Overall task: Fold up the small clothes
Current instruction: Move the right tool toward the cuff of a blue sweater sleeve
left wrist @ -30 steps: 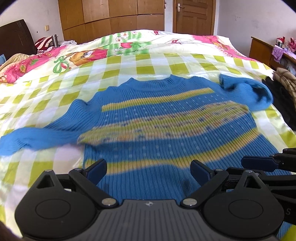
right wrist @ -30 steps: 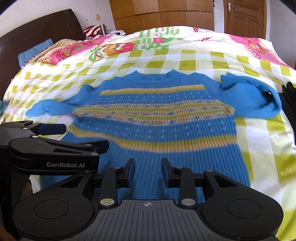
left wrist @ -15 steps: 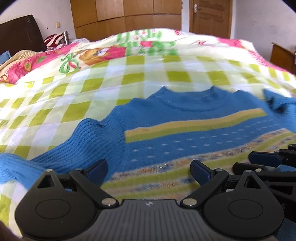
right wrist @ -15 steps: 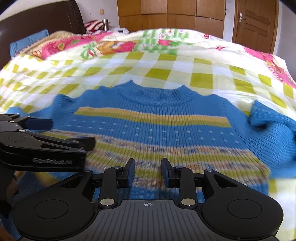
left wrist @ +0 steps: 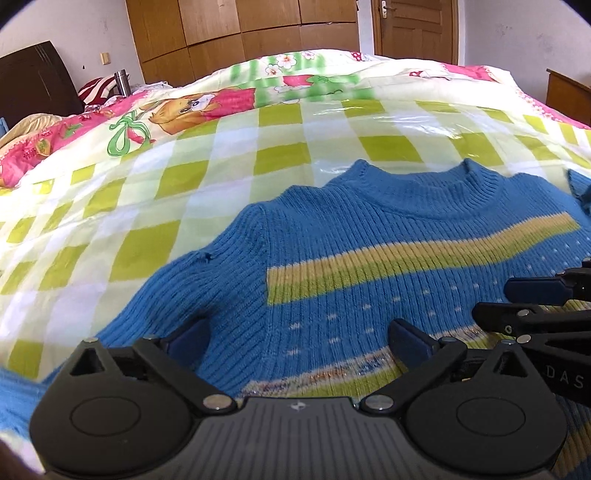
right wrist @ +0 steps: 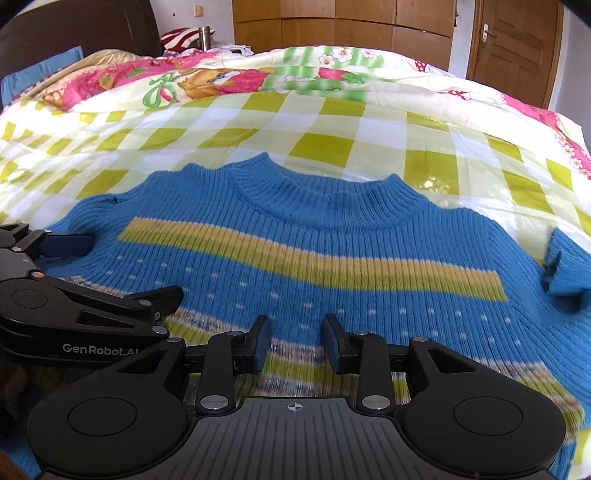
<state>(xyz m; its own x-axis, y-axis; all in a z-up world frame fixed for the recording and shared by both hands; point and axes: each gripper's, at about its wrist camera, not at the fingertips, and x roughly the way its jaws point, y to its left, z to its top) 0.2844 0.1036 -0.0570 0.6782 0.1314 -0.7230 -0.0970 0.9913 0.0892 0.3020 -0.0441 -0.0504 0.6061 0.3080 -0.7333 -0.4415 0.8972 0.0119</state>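
Note:
A small blue knit sweater (left wrist: 369,236) with yellow stripes lies flat, front up, on the bed; it also shows in the right wrist view (right wrist: 314,236). Its right sleeve (right wrist: 565,273) is folded in over the body. My left gripper (left wrist: 299,338) is wide open and empty, low over the sweater's left shoulder and chest. My right gripper (right wrist: 295,341) is open with a narrow gap and empty, low over the middle of the chest. Each gripper shows at the edge of the other's view: the left gripper (right wrist: 70,245) and the right gripper (left wrist: 535,291).
The bed (left wrist: 221,147) has a green-and-white checked cover under clear plastic, with a pink cartoon quilt (right wrist: 221,79) beyond. A dark headboard (right wrist: 74,33) stands far left, wooden wardrobes (left wrist: 240,33) and a door (right wrist: 513,40) behind.
Both grippers have moved forward over the sweater, from its hem up to the chest near the collar. Their jaw openings are unchanged. The sweater has not moved.

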